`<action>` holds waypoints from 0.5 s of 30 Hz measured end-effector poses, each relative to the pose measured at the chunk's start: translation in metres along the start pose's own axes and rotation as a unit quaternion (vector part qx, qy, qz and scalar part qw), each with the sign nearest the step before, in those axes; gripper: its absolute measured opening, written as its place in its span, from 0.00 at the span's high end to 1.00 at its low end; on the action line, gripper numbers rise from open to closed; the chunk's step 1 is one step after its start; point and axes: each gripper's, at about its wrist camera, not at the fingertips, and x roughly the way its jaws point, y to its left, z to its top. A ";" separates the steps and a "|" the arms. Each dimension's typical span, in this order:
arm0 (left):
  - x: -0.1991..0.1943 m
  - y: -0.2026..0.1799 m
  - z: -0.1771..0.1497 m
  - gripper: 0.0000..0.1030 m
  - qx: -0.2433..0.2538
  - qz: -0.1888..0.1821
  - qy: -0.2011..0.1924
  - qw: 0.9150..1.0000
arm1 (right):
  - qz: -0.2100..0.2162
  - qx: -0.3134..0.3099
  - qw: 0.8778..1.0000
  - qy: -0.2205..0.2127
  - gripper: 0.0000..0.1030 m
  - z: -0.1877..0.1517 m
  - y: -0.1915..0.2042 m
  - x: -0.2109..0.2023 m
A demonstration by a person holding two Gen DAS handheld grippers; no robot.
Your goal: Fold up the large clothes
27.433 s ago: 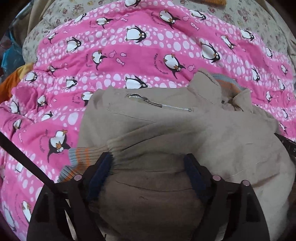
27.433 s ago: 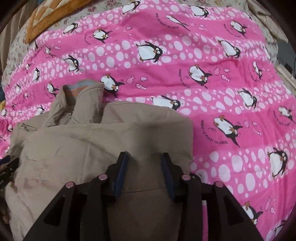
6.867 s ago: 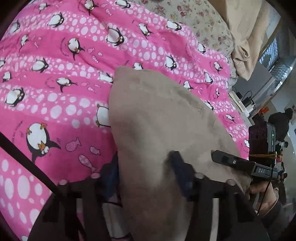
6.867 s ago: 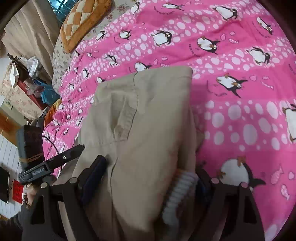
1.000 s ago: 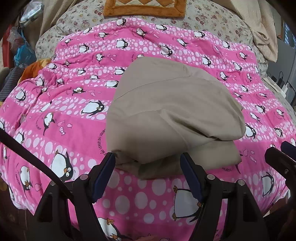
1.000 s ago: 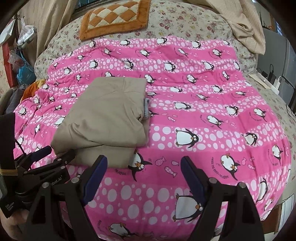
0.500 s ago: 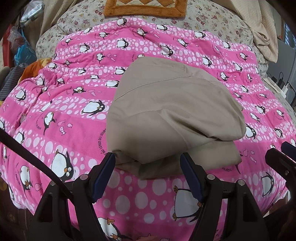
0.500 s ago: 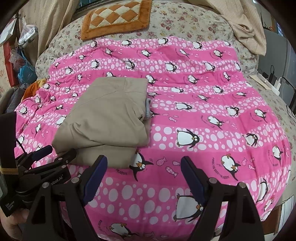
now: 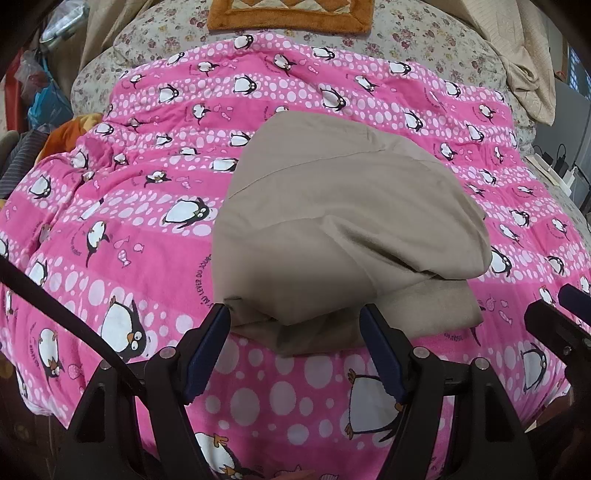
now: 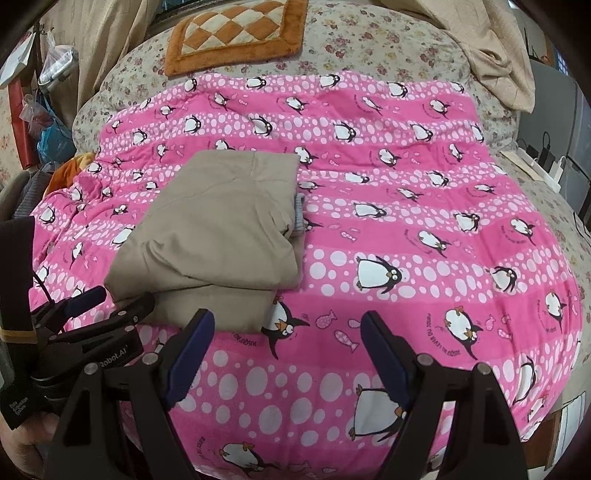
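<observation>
The left gripper [image 9: 295, 328] is standing with its jaws apart and nothing is sitting between the blue pads [image 9: 207, 347]; the pads are hanging just short of the near edge of the folded jacket [image 9: 340, 229] without touching it. The right gripper [image 10: 284, 343] is also standing with its jaws spread wide and empty, and it is hovering over bare blanket to the right of the jacket's near right corner.

In the right wrist view, the left gripper is showing at the left edge, beside the jacket's near left corner. In the left wrist view, one fingertip of the right gripper is entering at the right edge.

The beige jacket is lying folded into a compact stack on the pink penguin blanket [image 10: 424, 221], on the left half of the bed. Its upper layer is overhanging a flatter lower layer at the near side. A ribbed grey cuff [image 10: 299, 214] is peeking out of the fold on the right side.

The blanket is covering a floral bedspread [image 10: 369, 44]. An orange checked cushion [image 10: 236, 33] is lying at the far end of the bed. A beige cloth [image 10: 495, 55] is hanging at the far right.
</observation>
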 end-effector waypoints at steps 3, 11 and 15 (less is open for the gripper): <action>0.001 0.000 -0.003 0.47 -0.002 0.001 -0.001 1.000 | -0.028 -0.010 1.000 -0.001 0.18 0.000 0.001 0.001; 0.003 0.000 -0.004 0.47 -0.001 -0.001 -0.001 1.000 | -0.067 -0.042 0.997 -0.013 0.18 0.000 0.008 -0.004; 0.004 0.000 -0.005 0.47 -0.001 -0.002 0.003 1.000 | -0.065 -0.041 0.997 -0.014 0.18 0.000 0.007 -0.005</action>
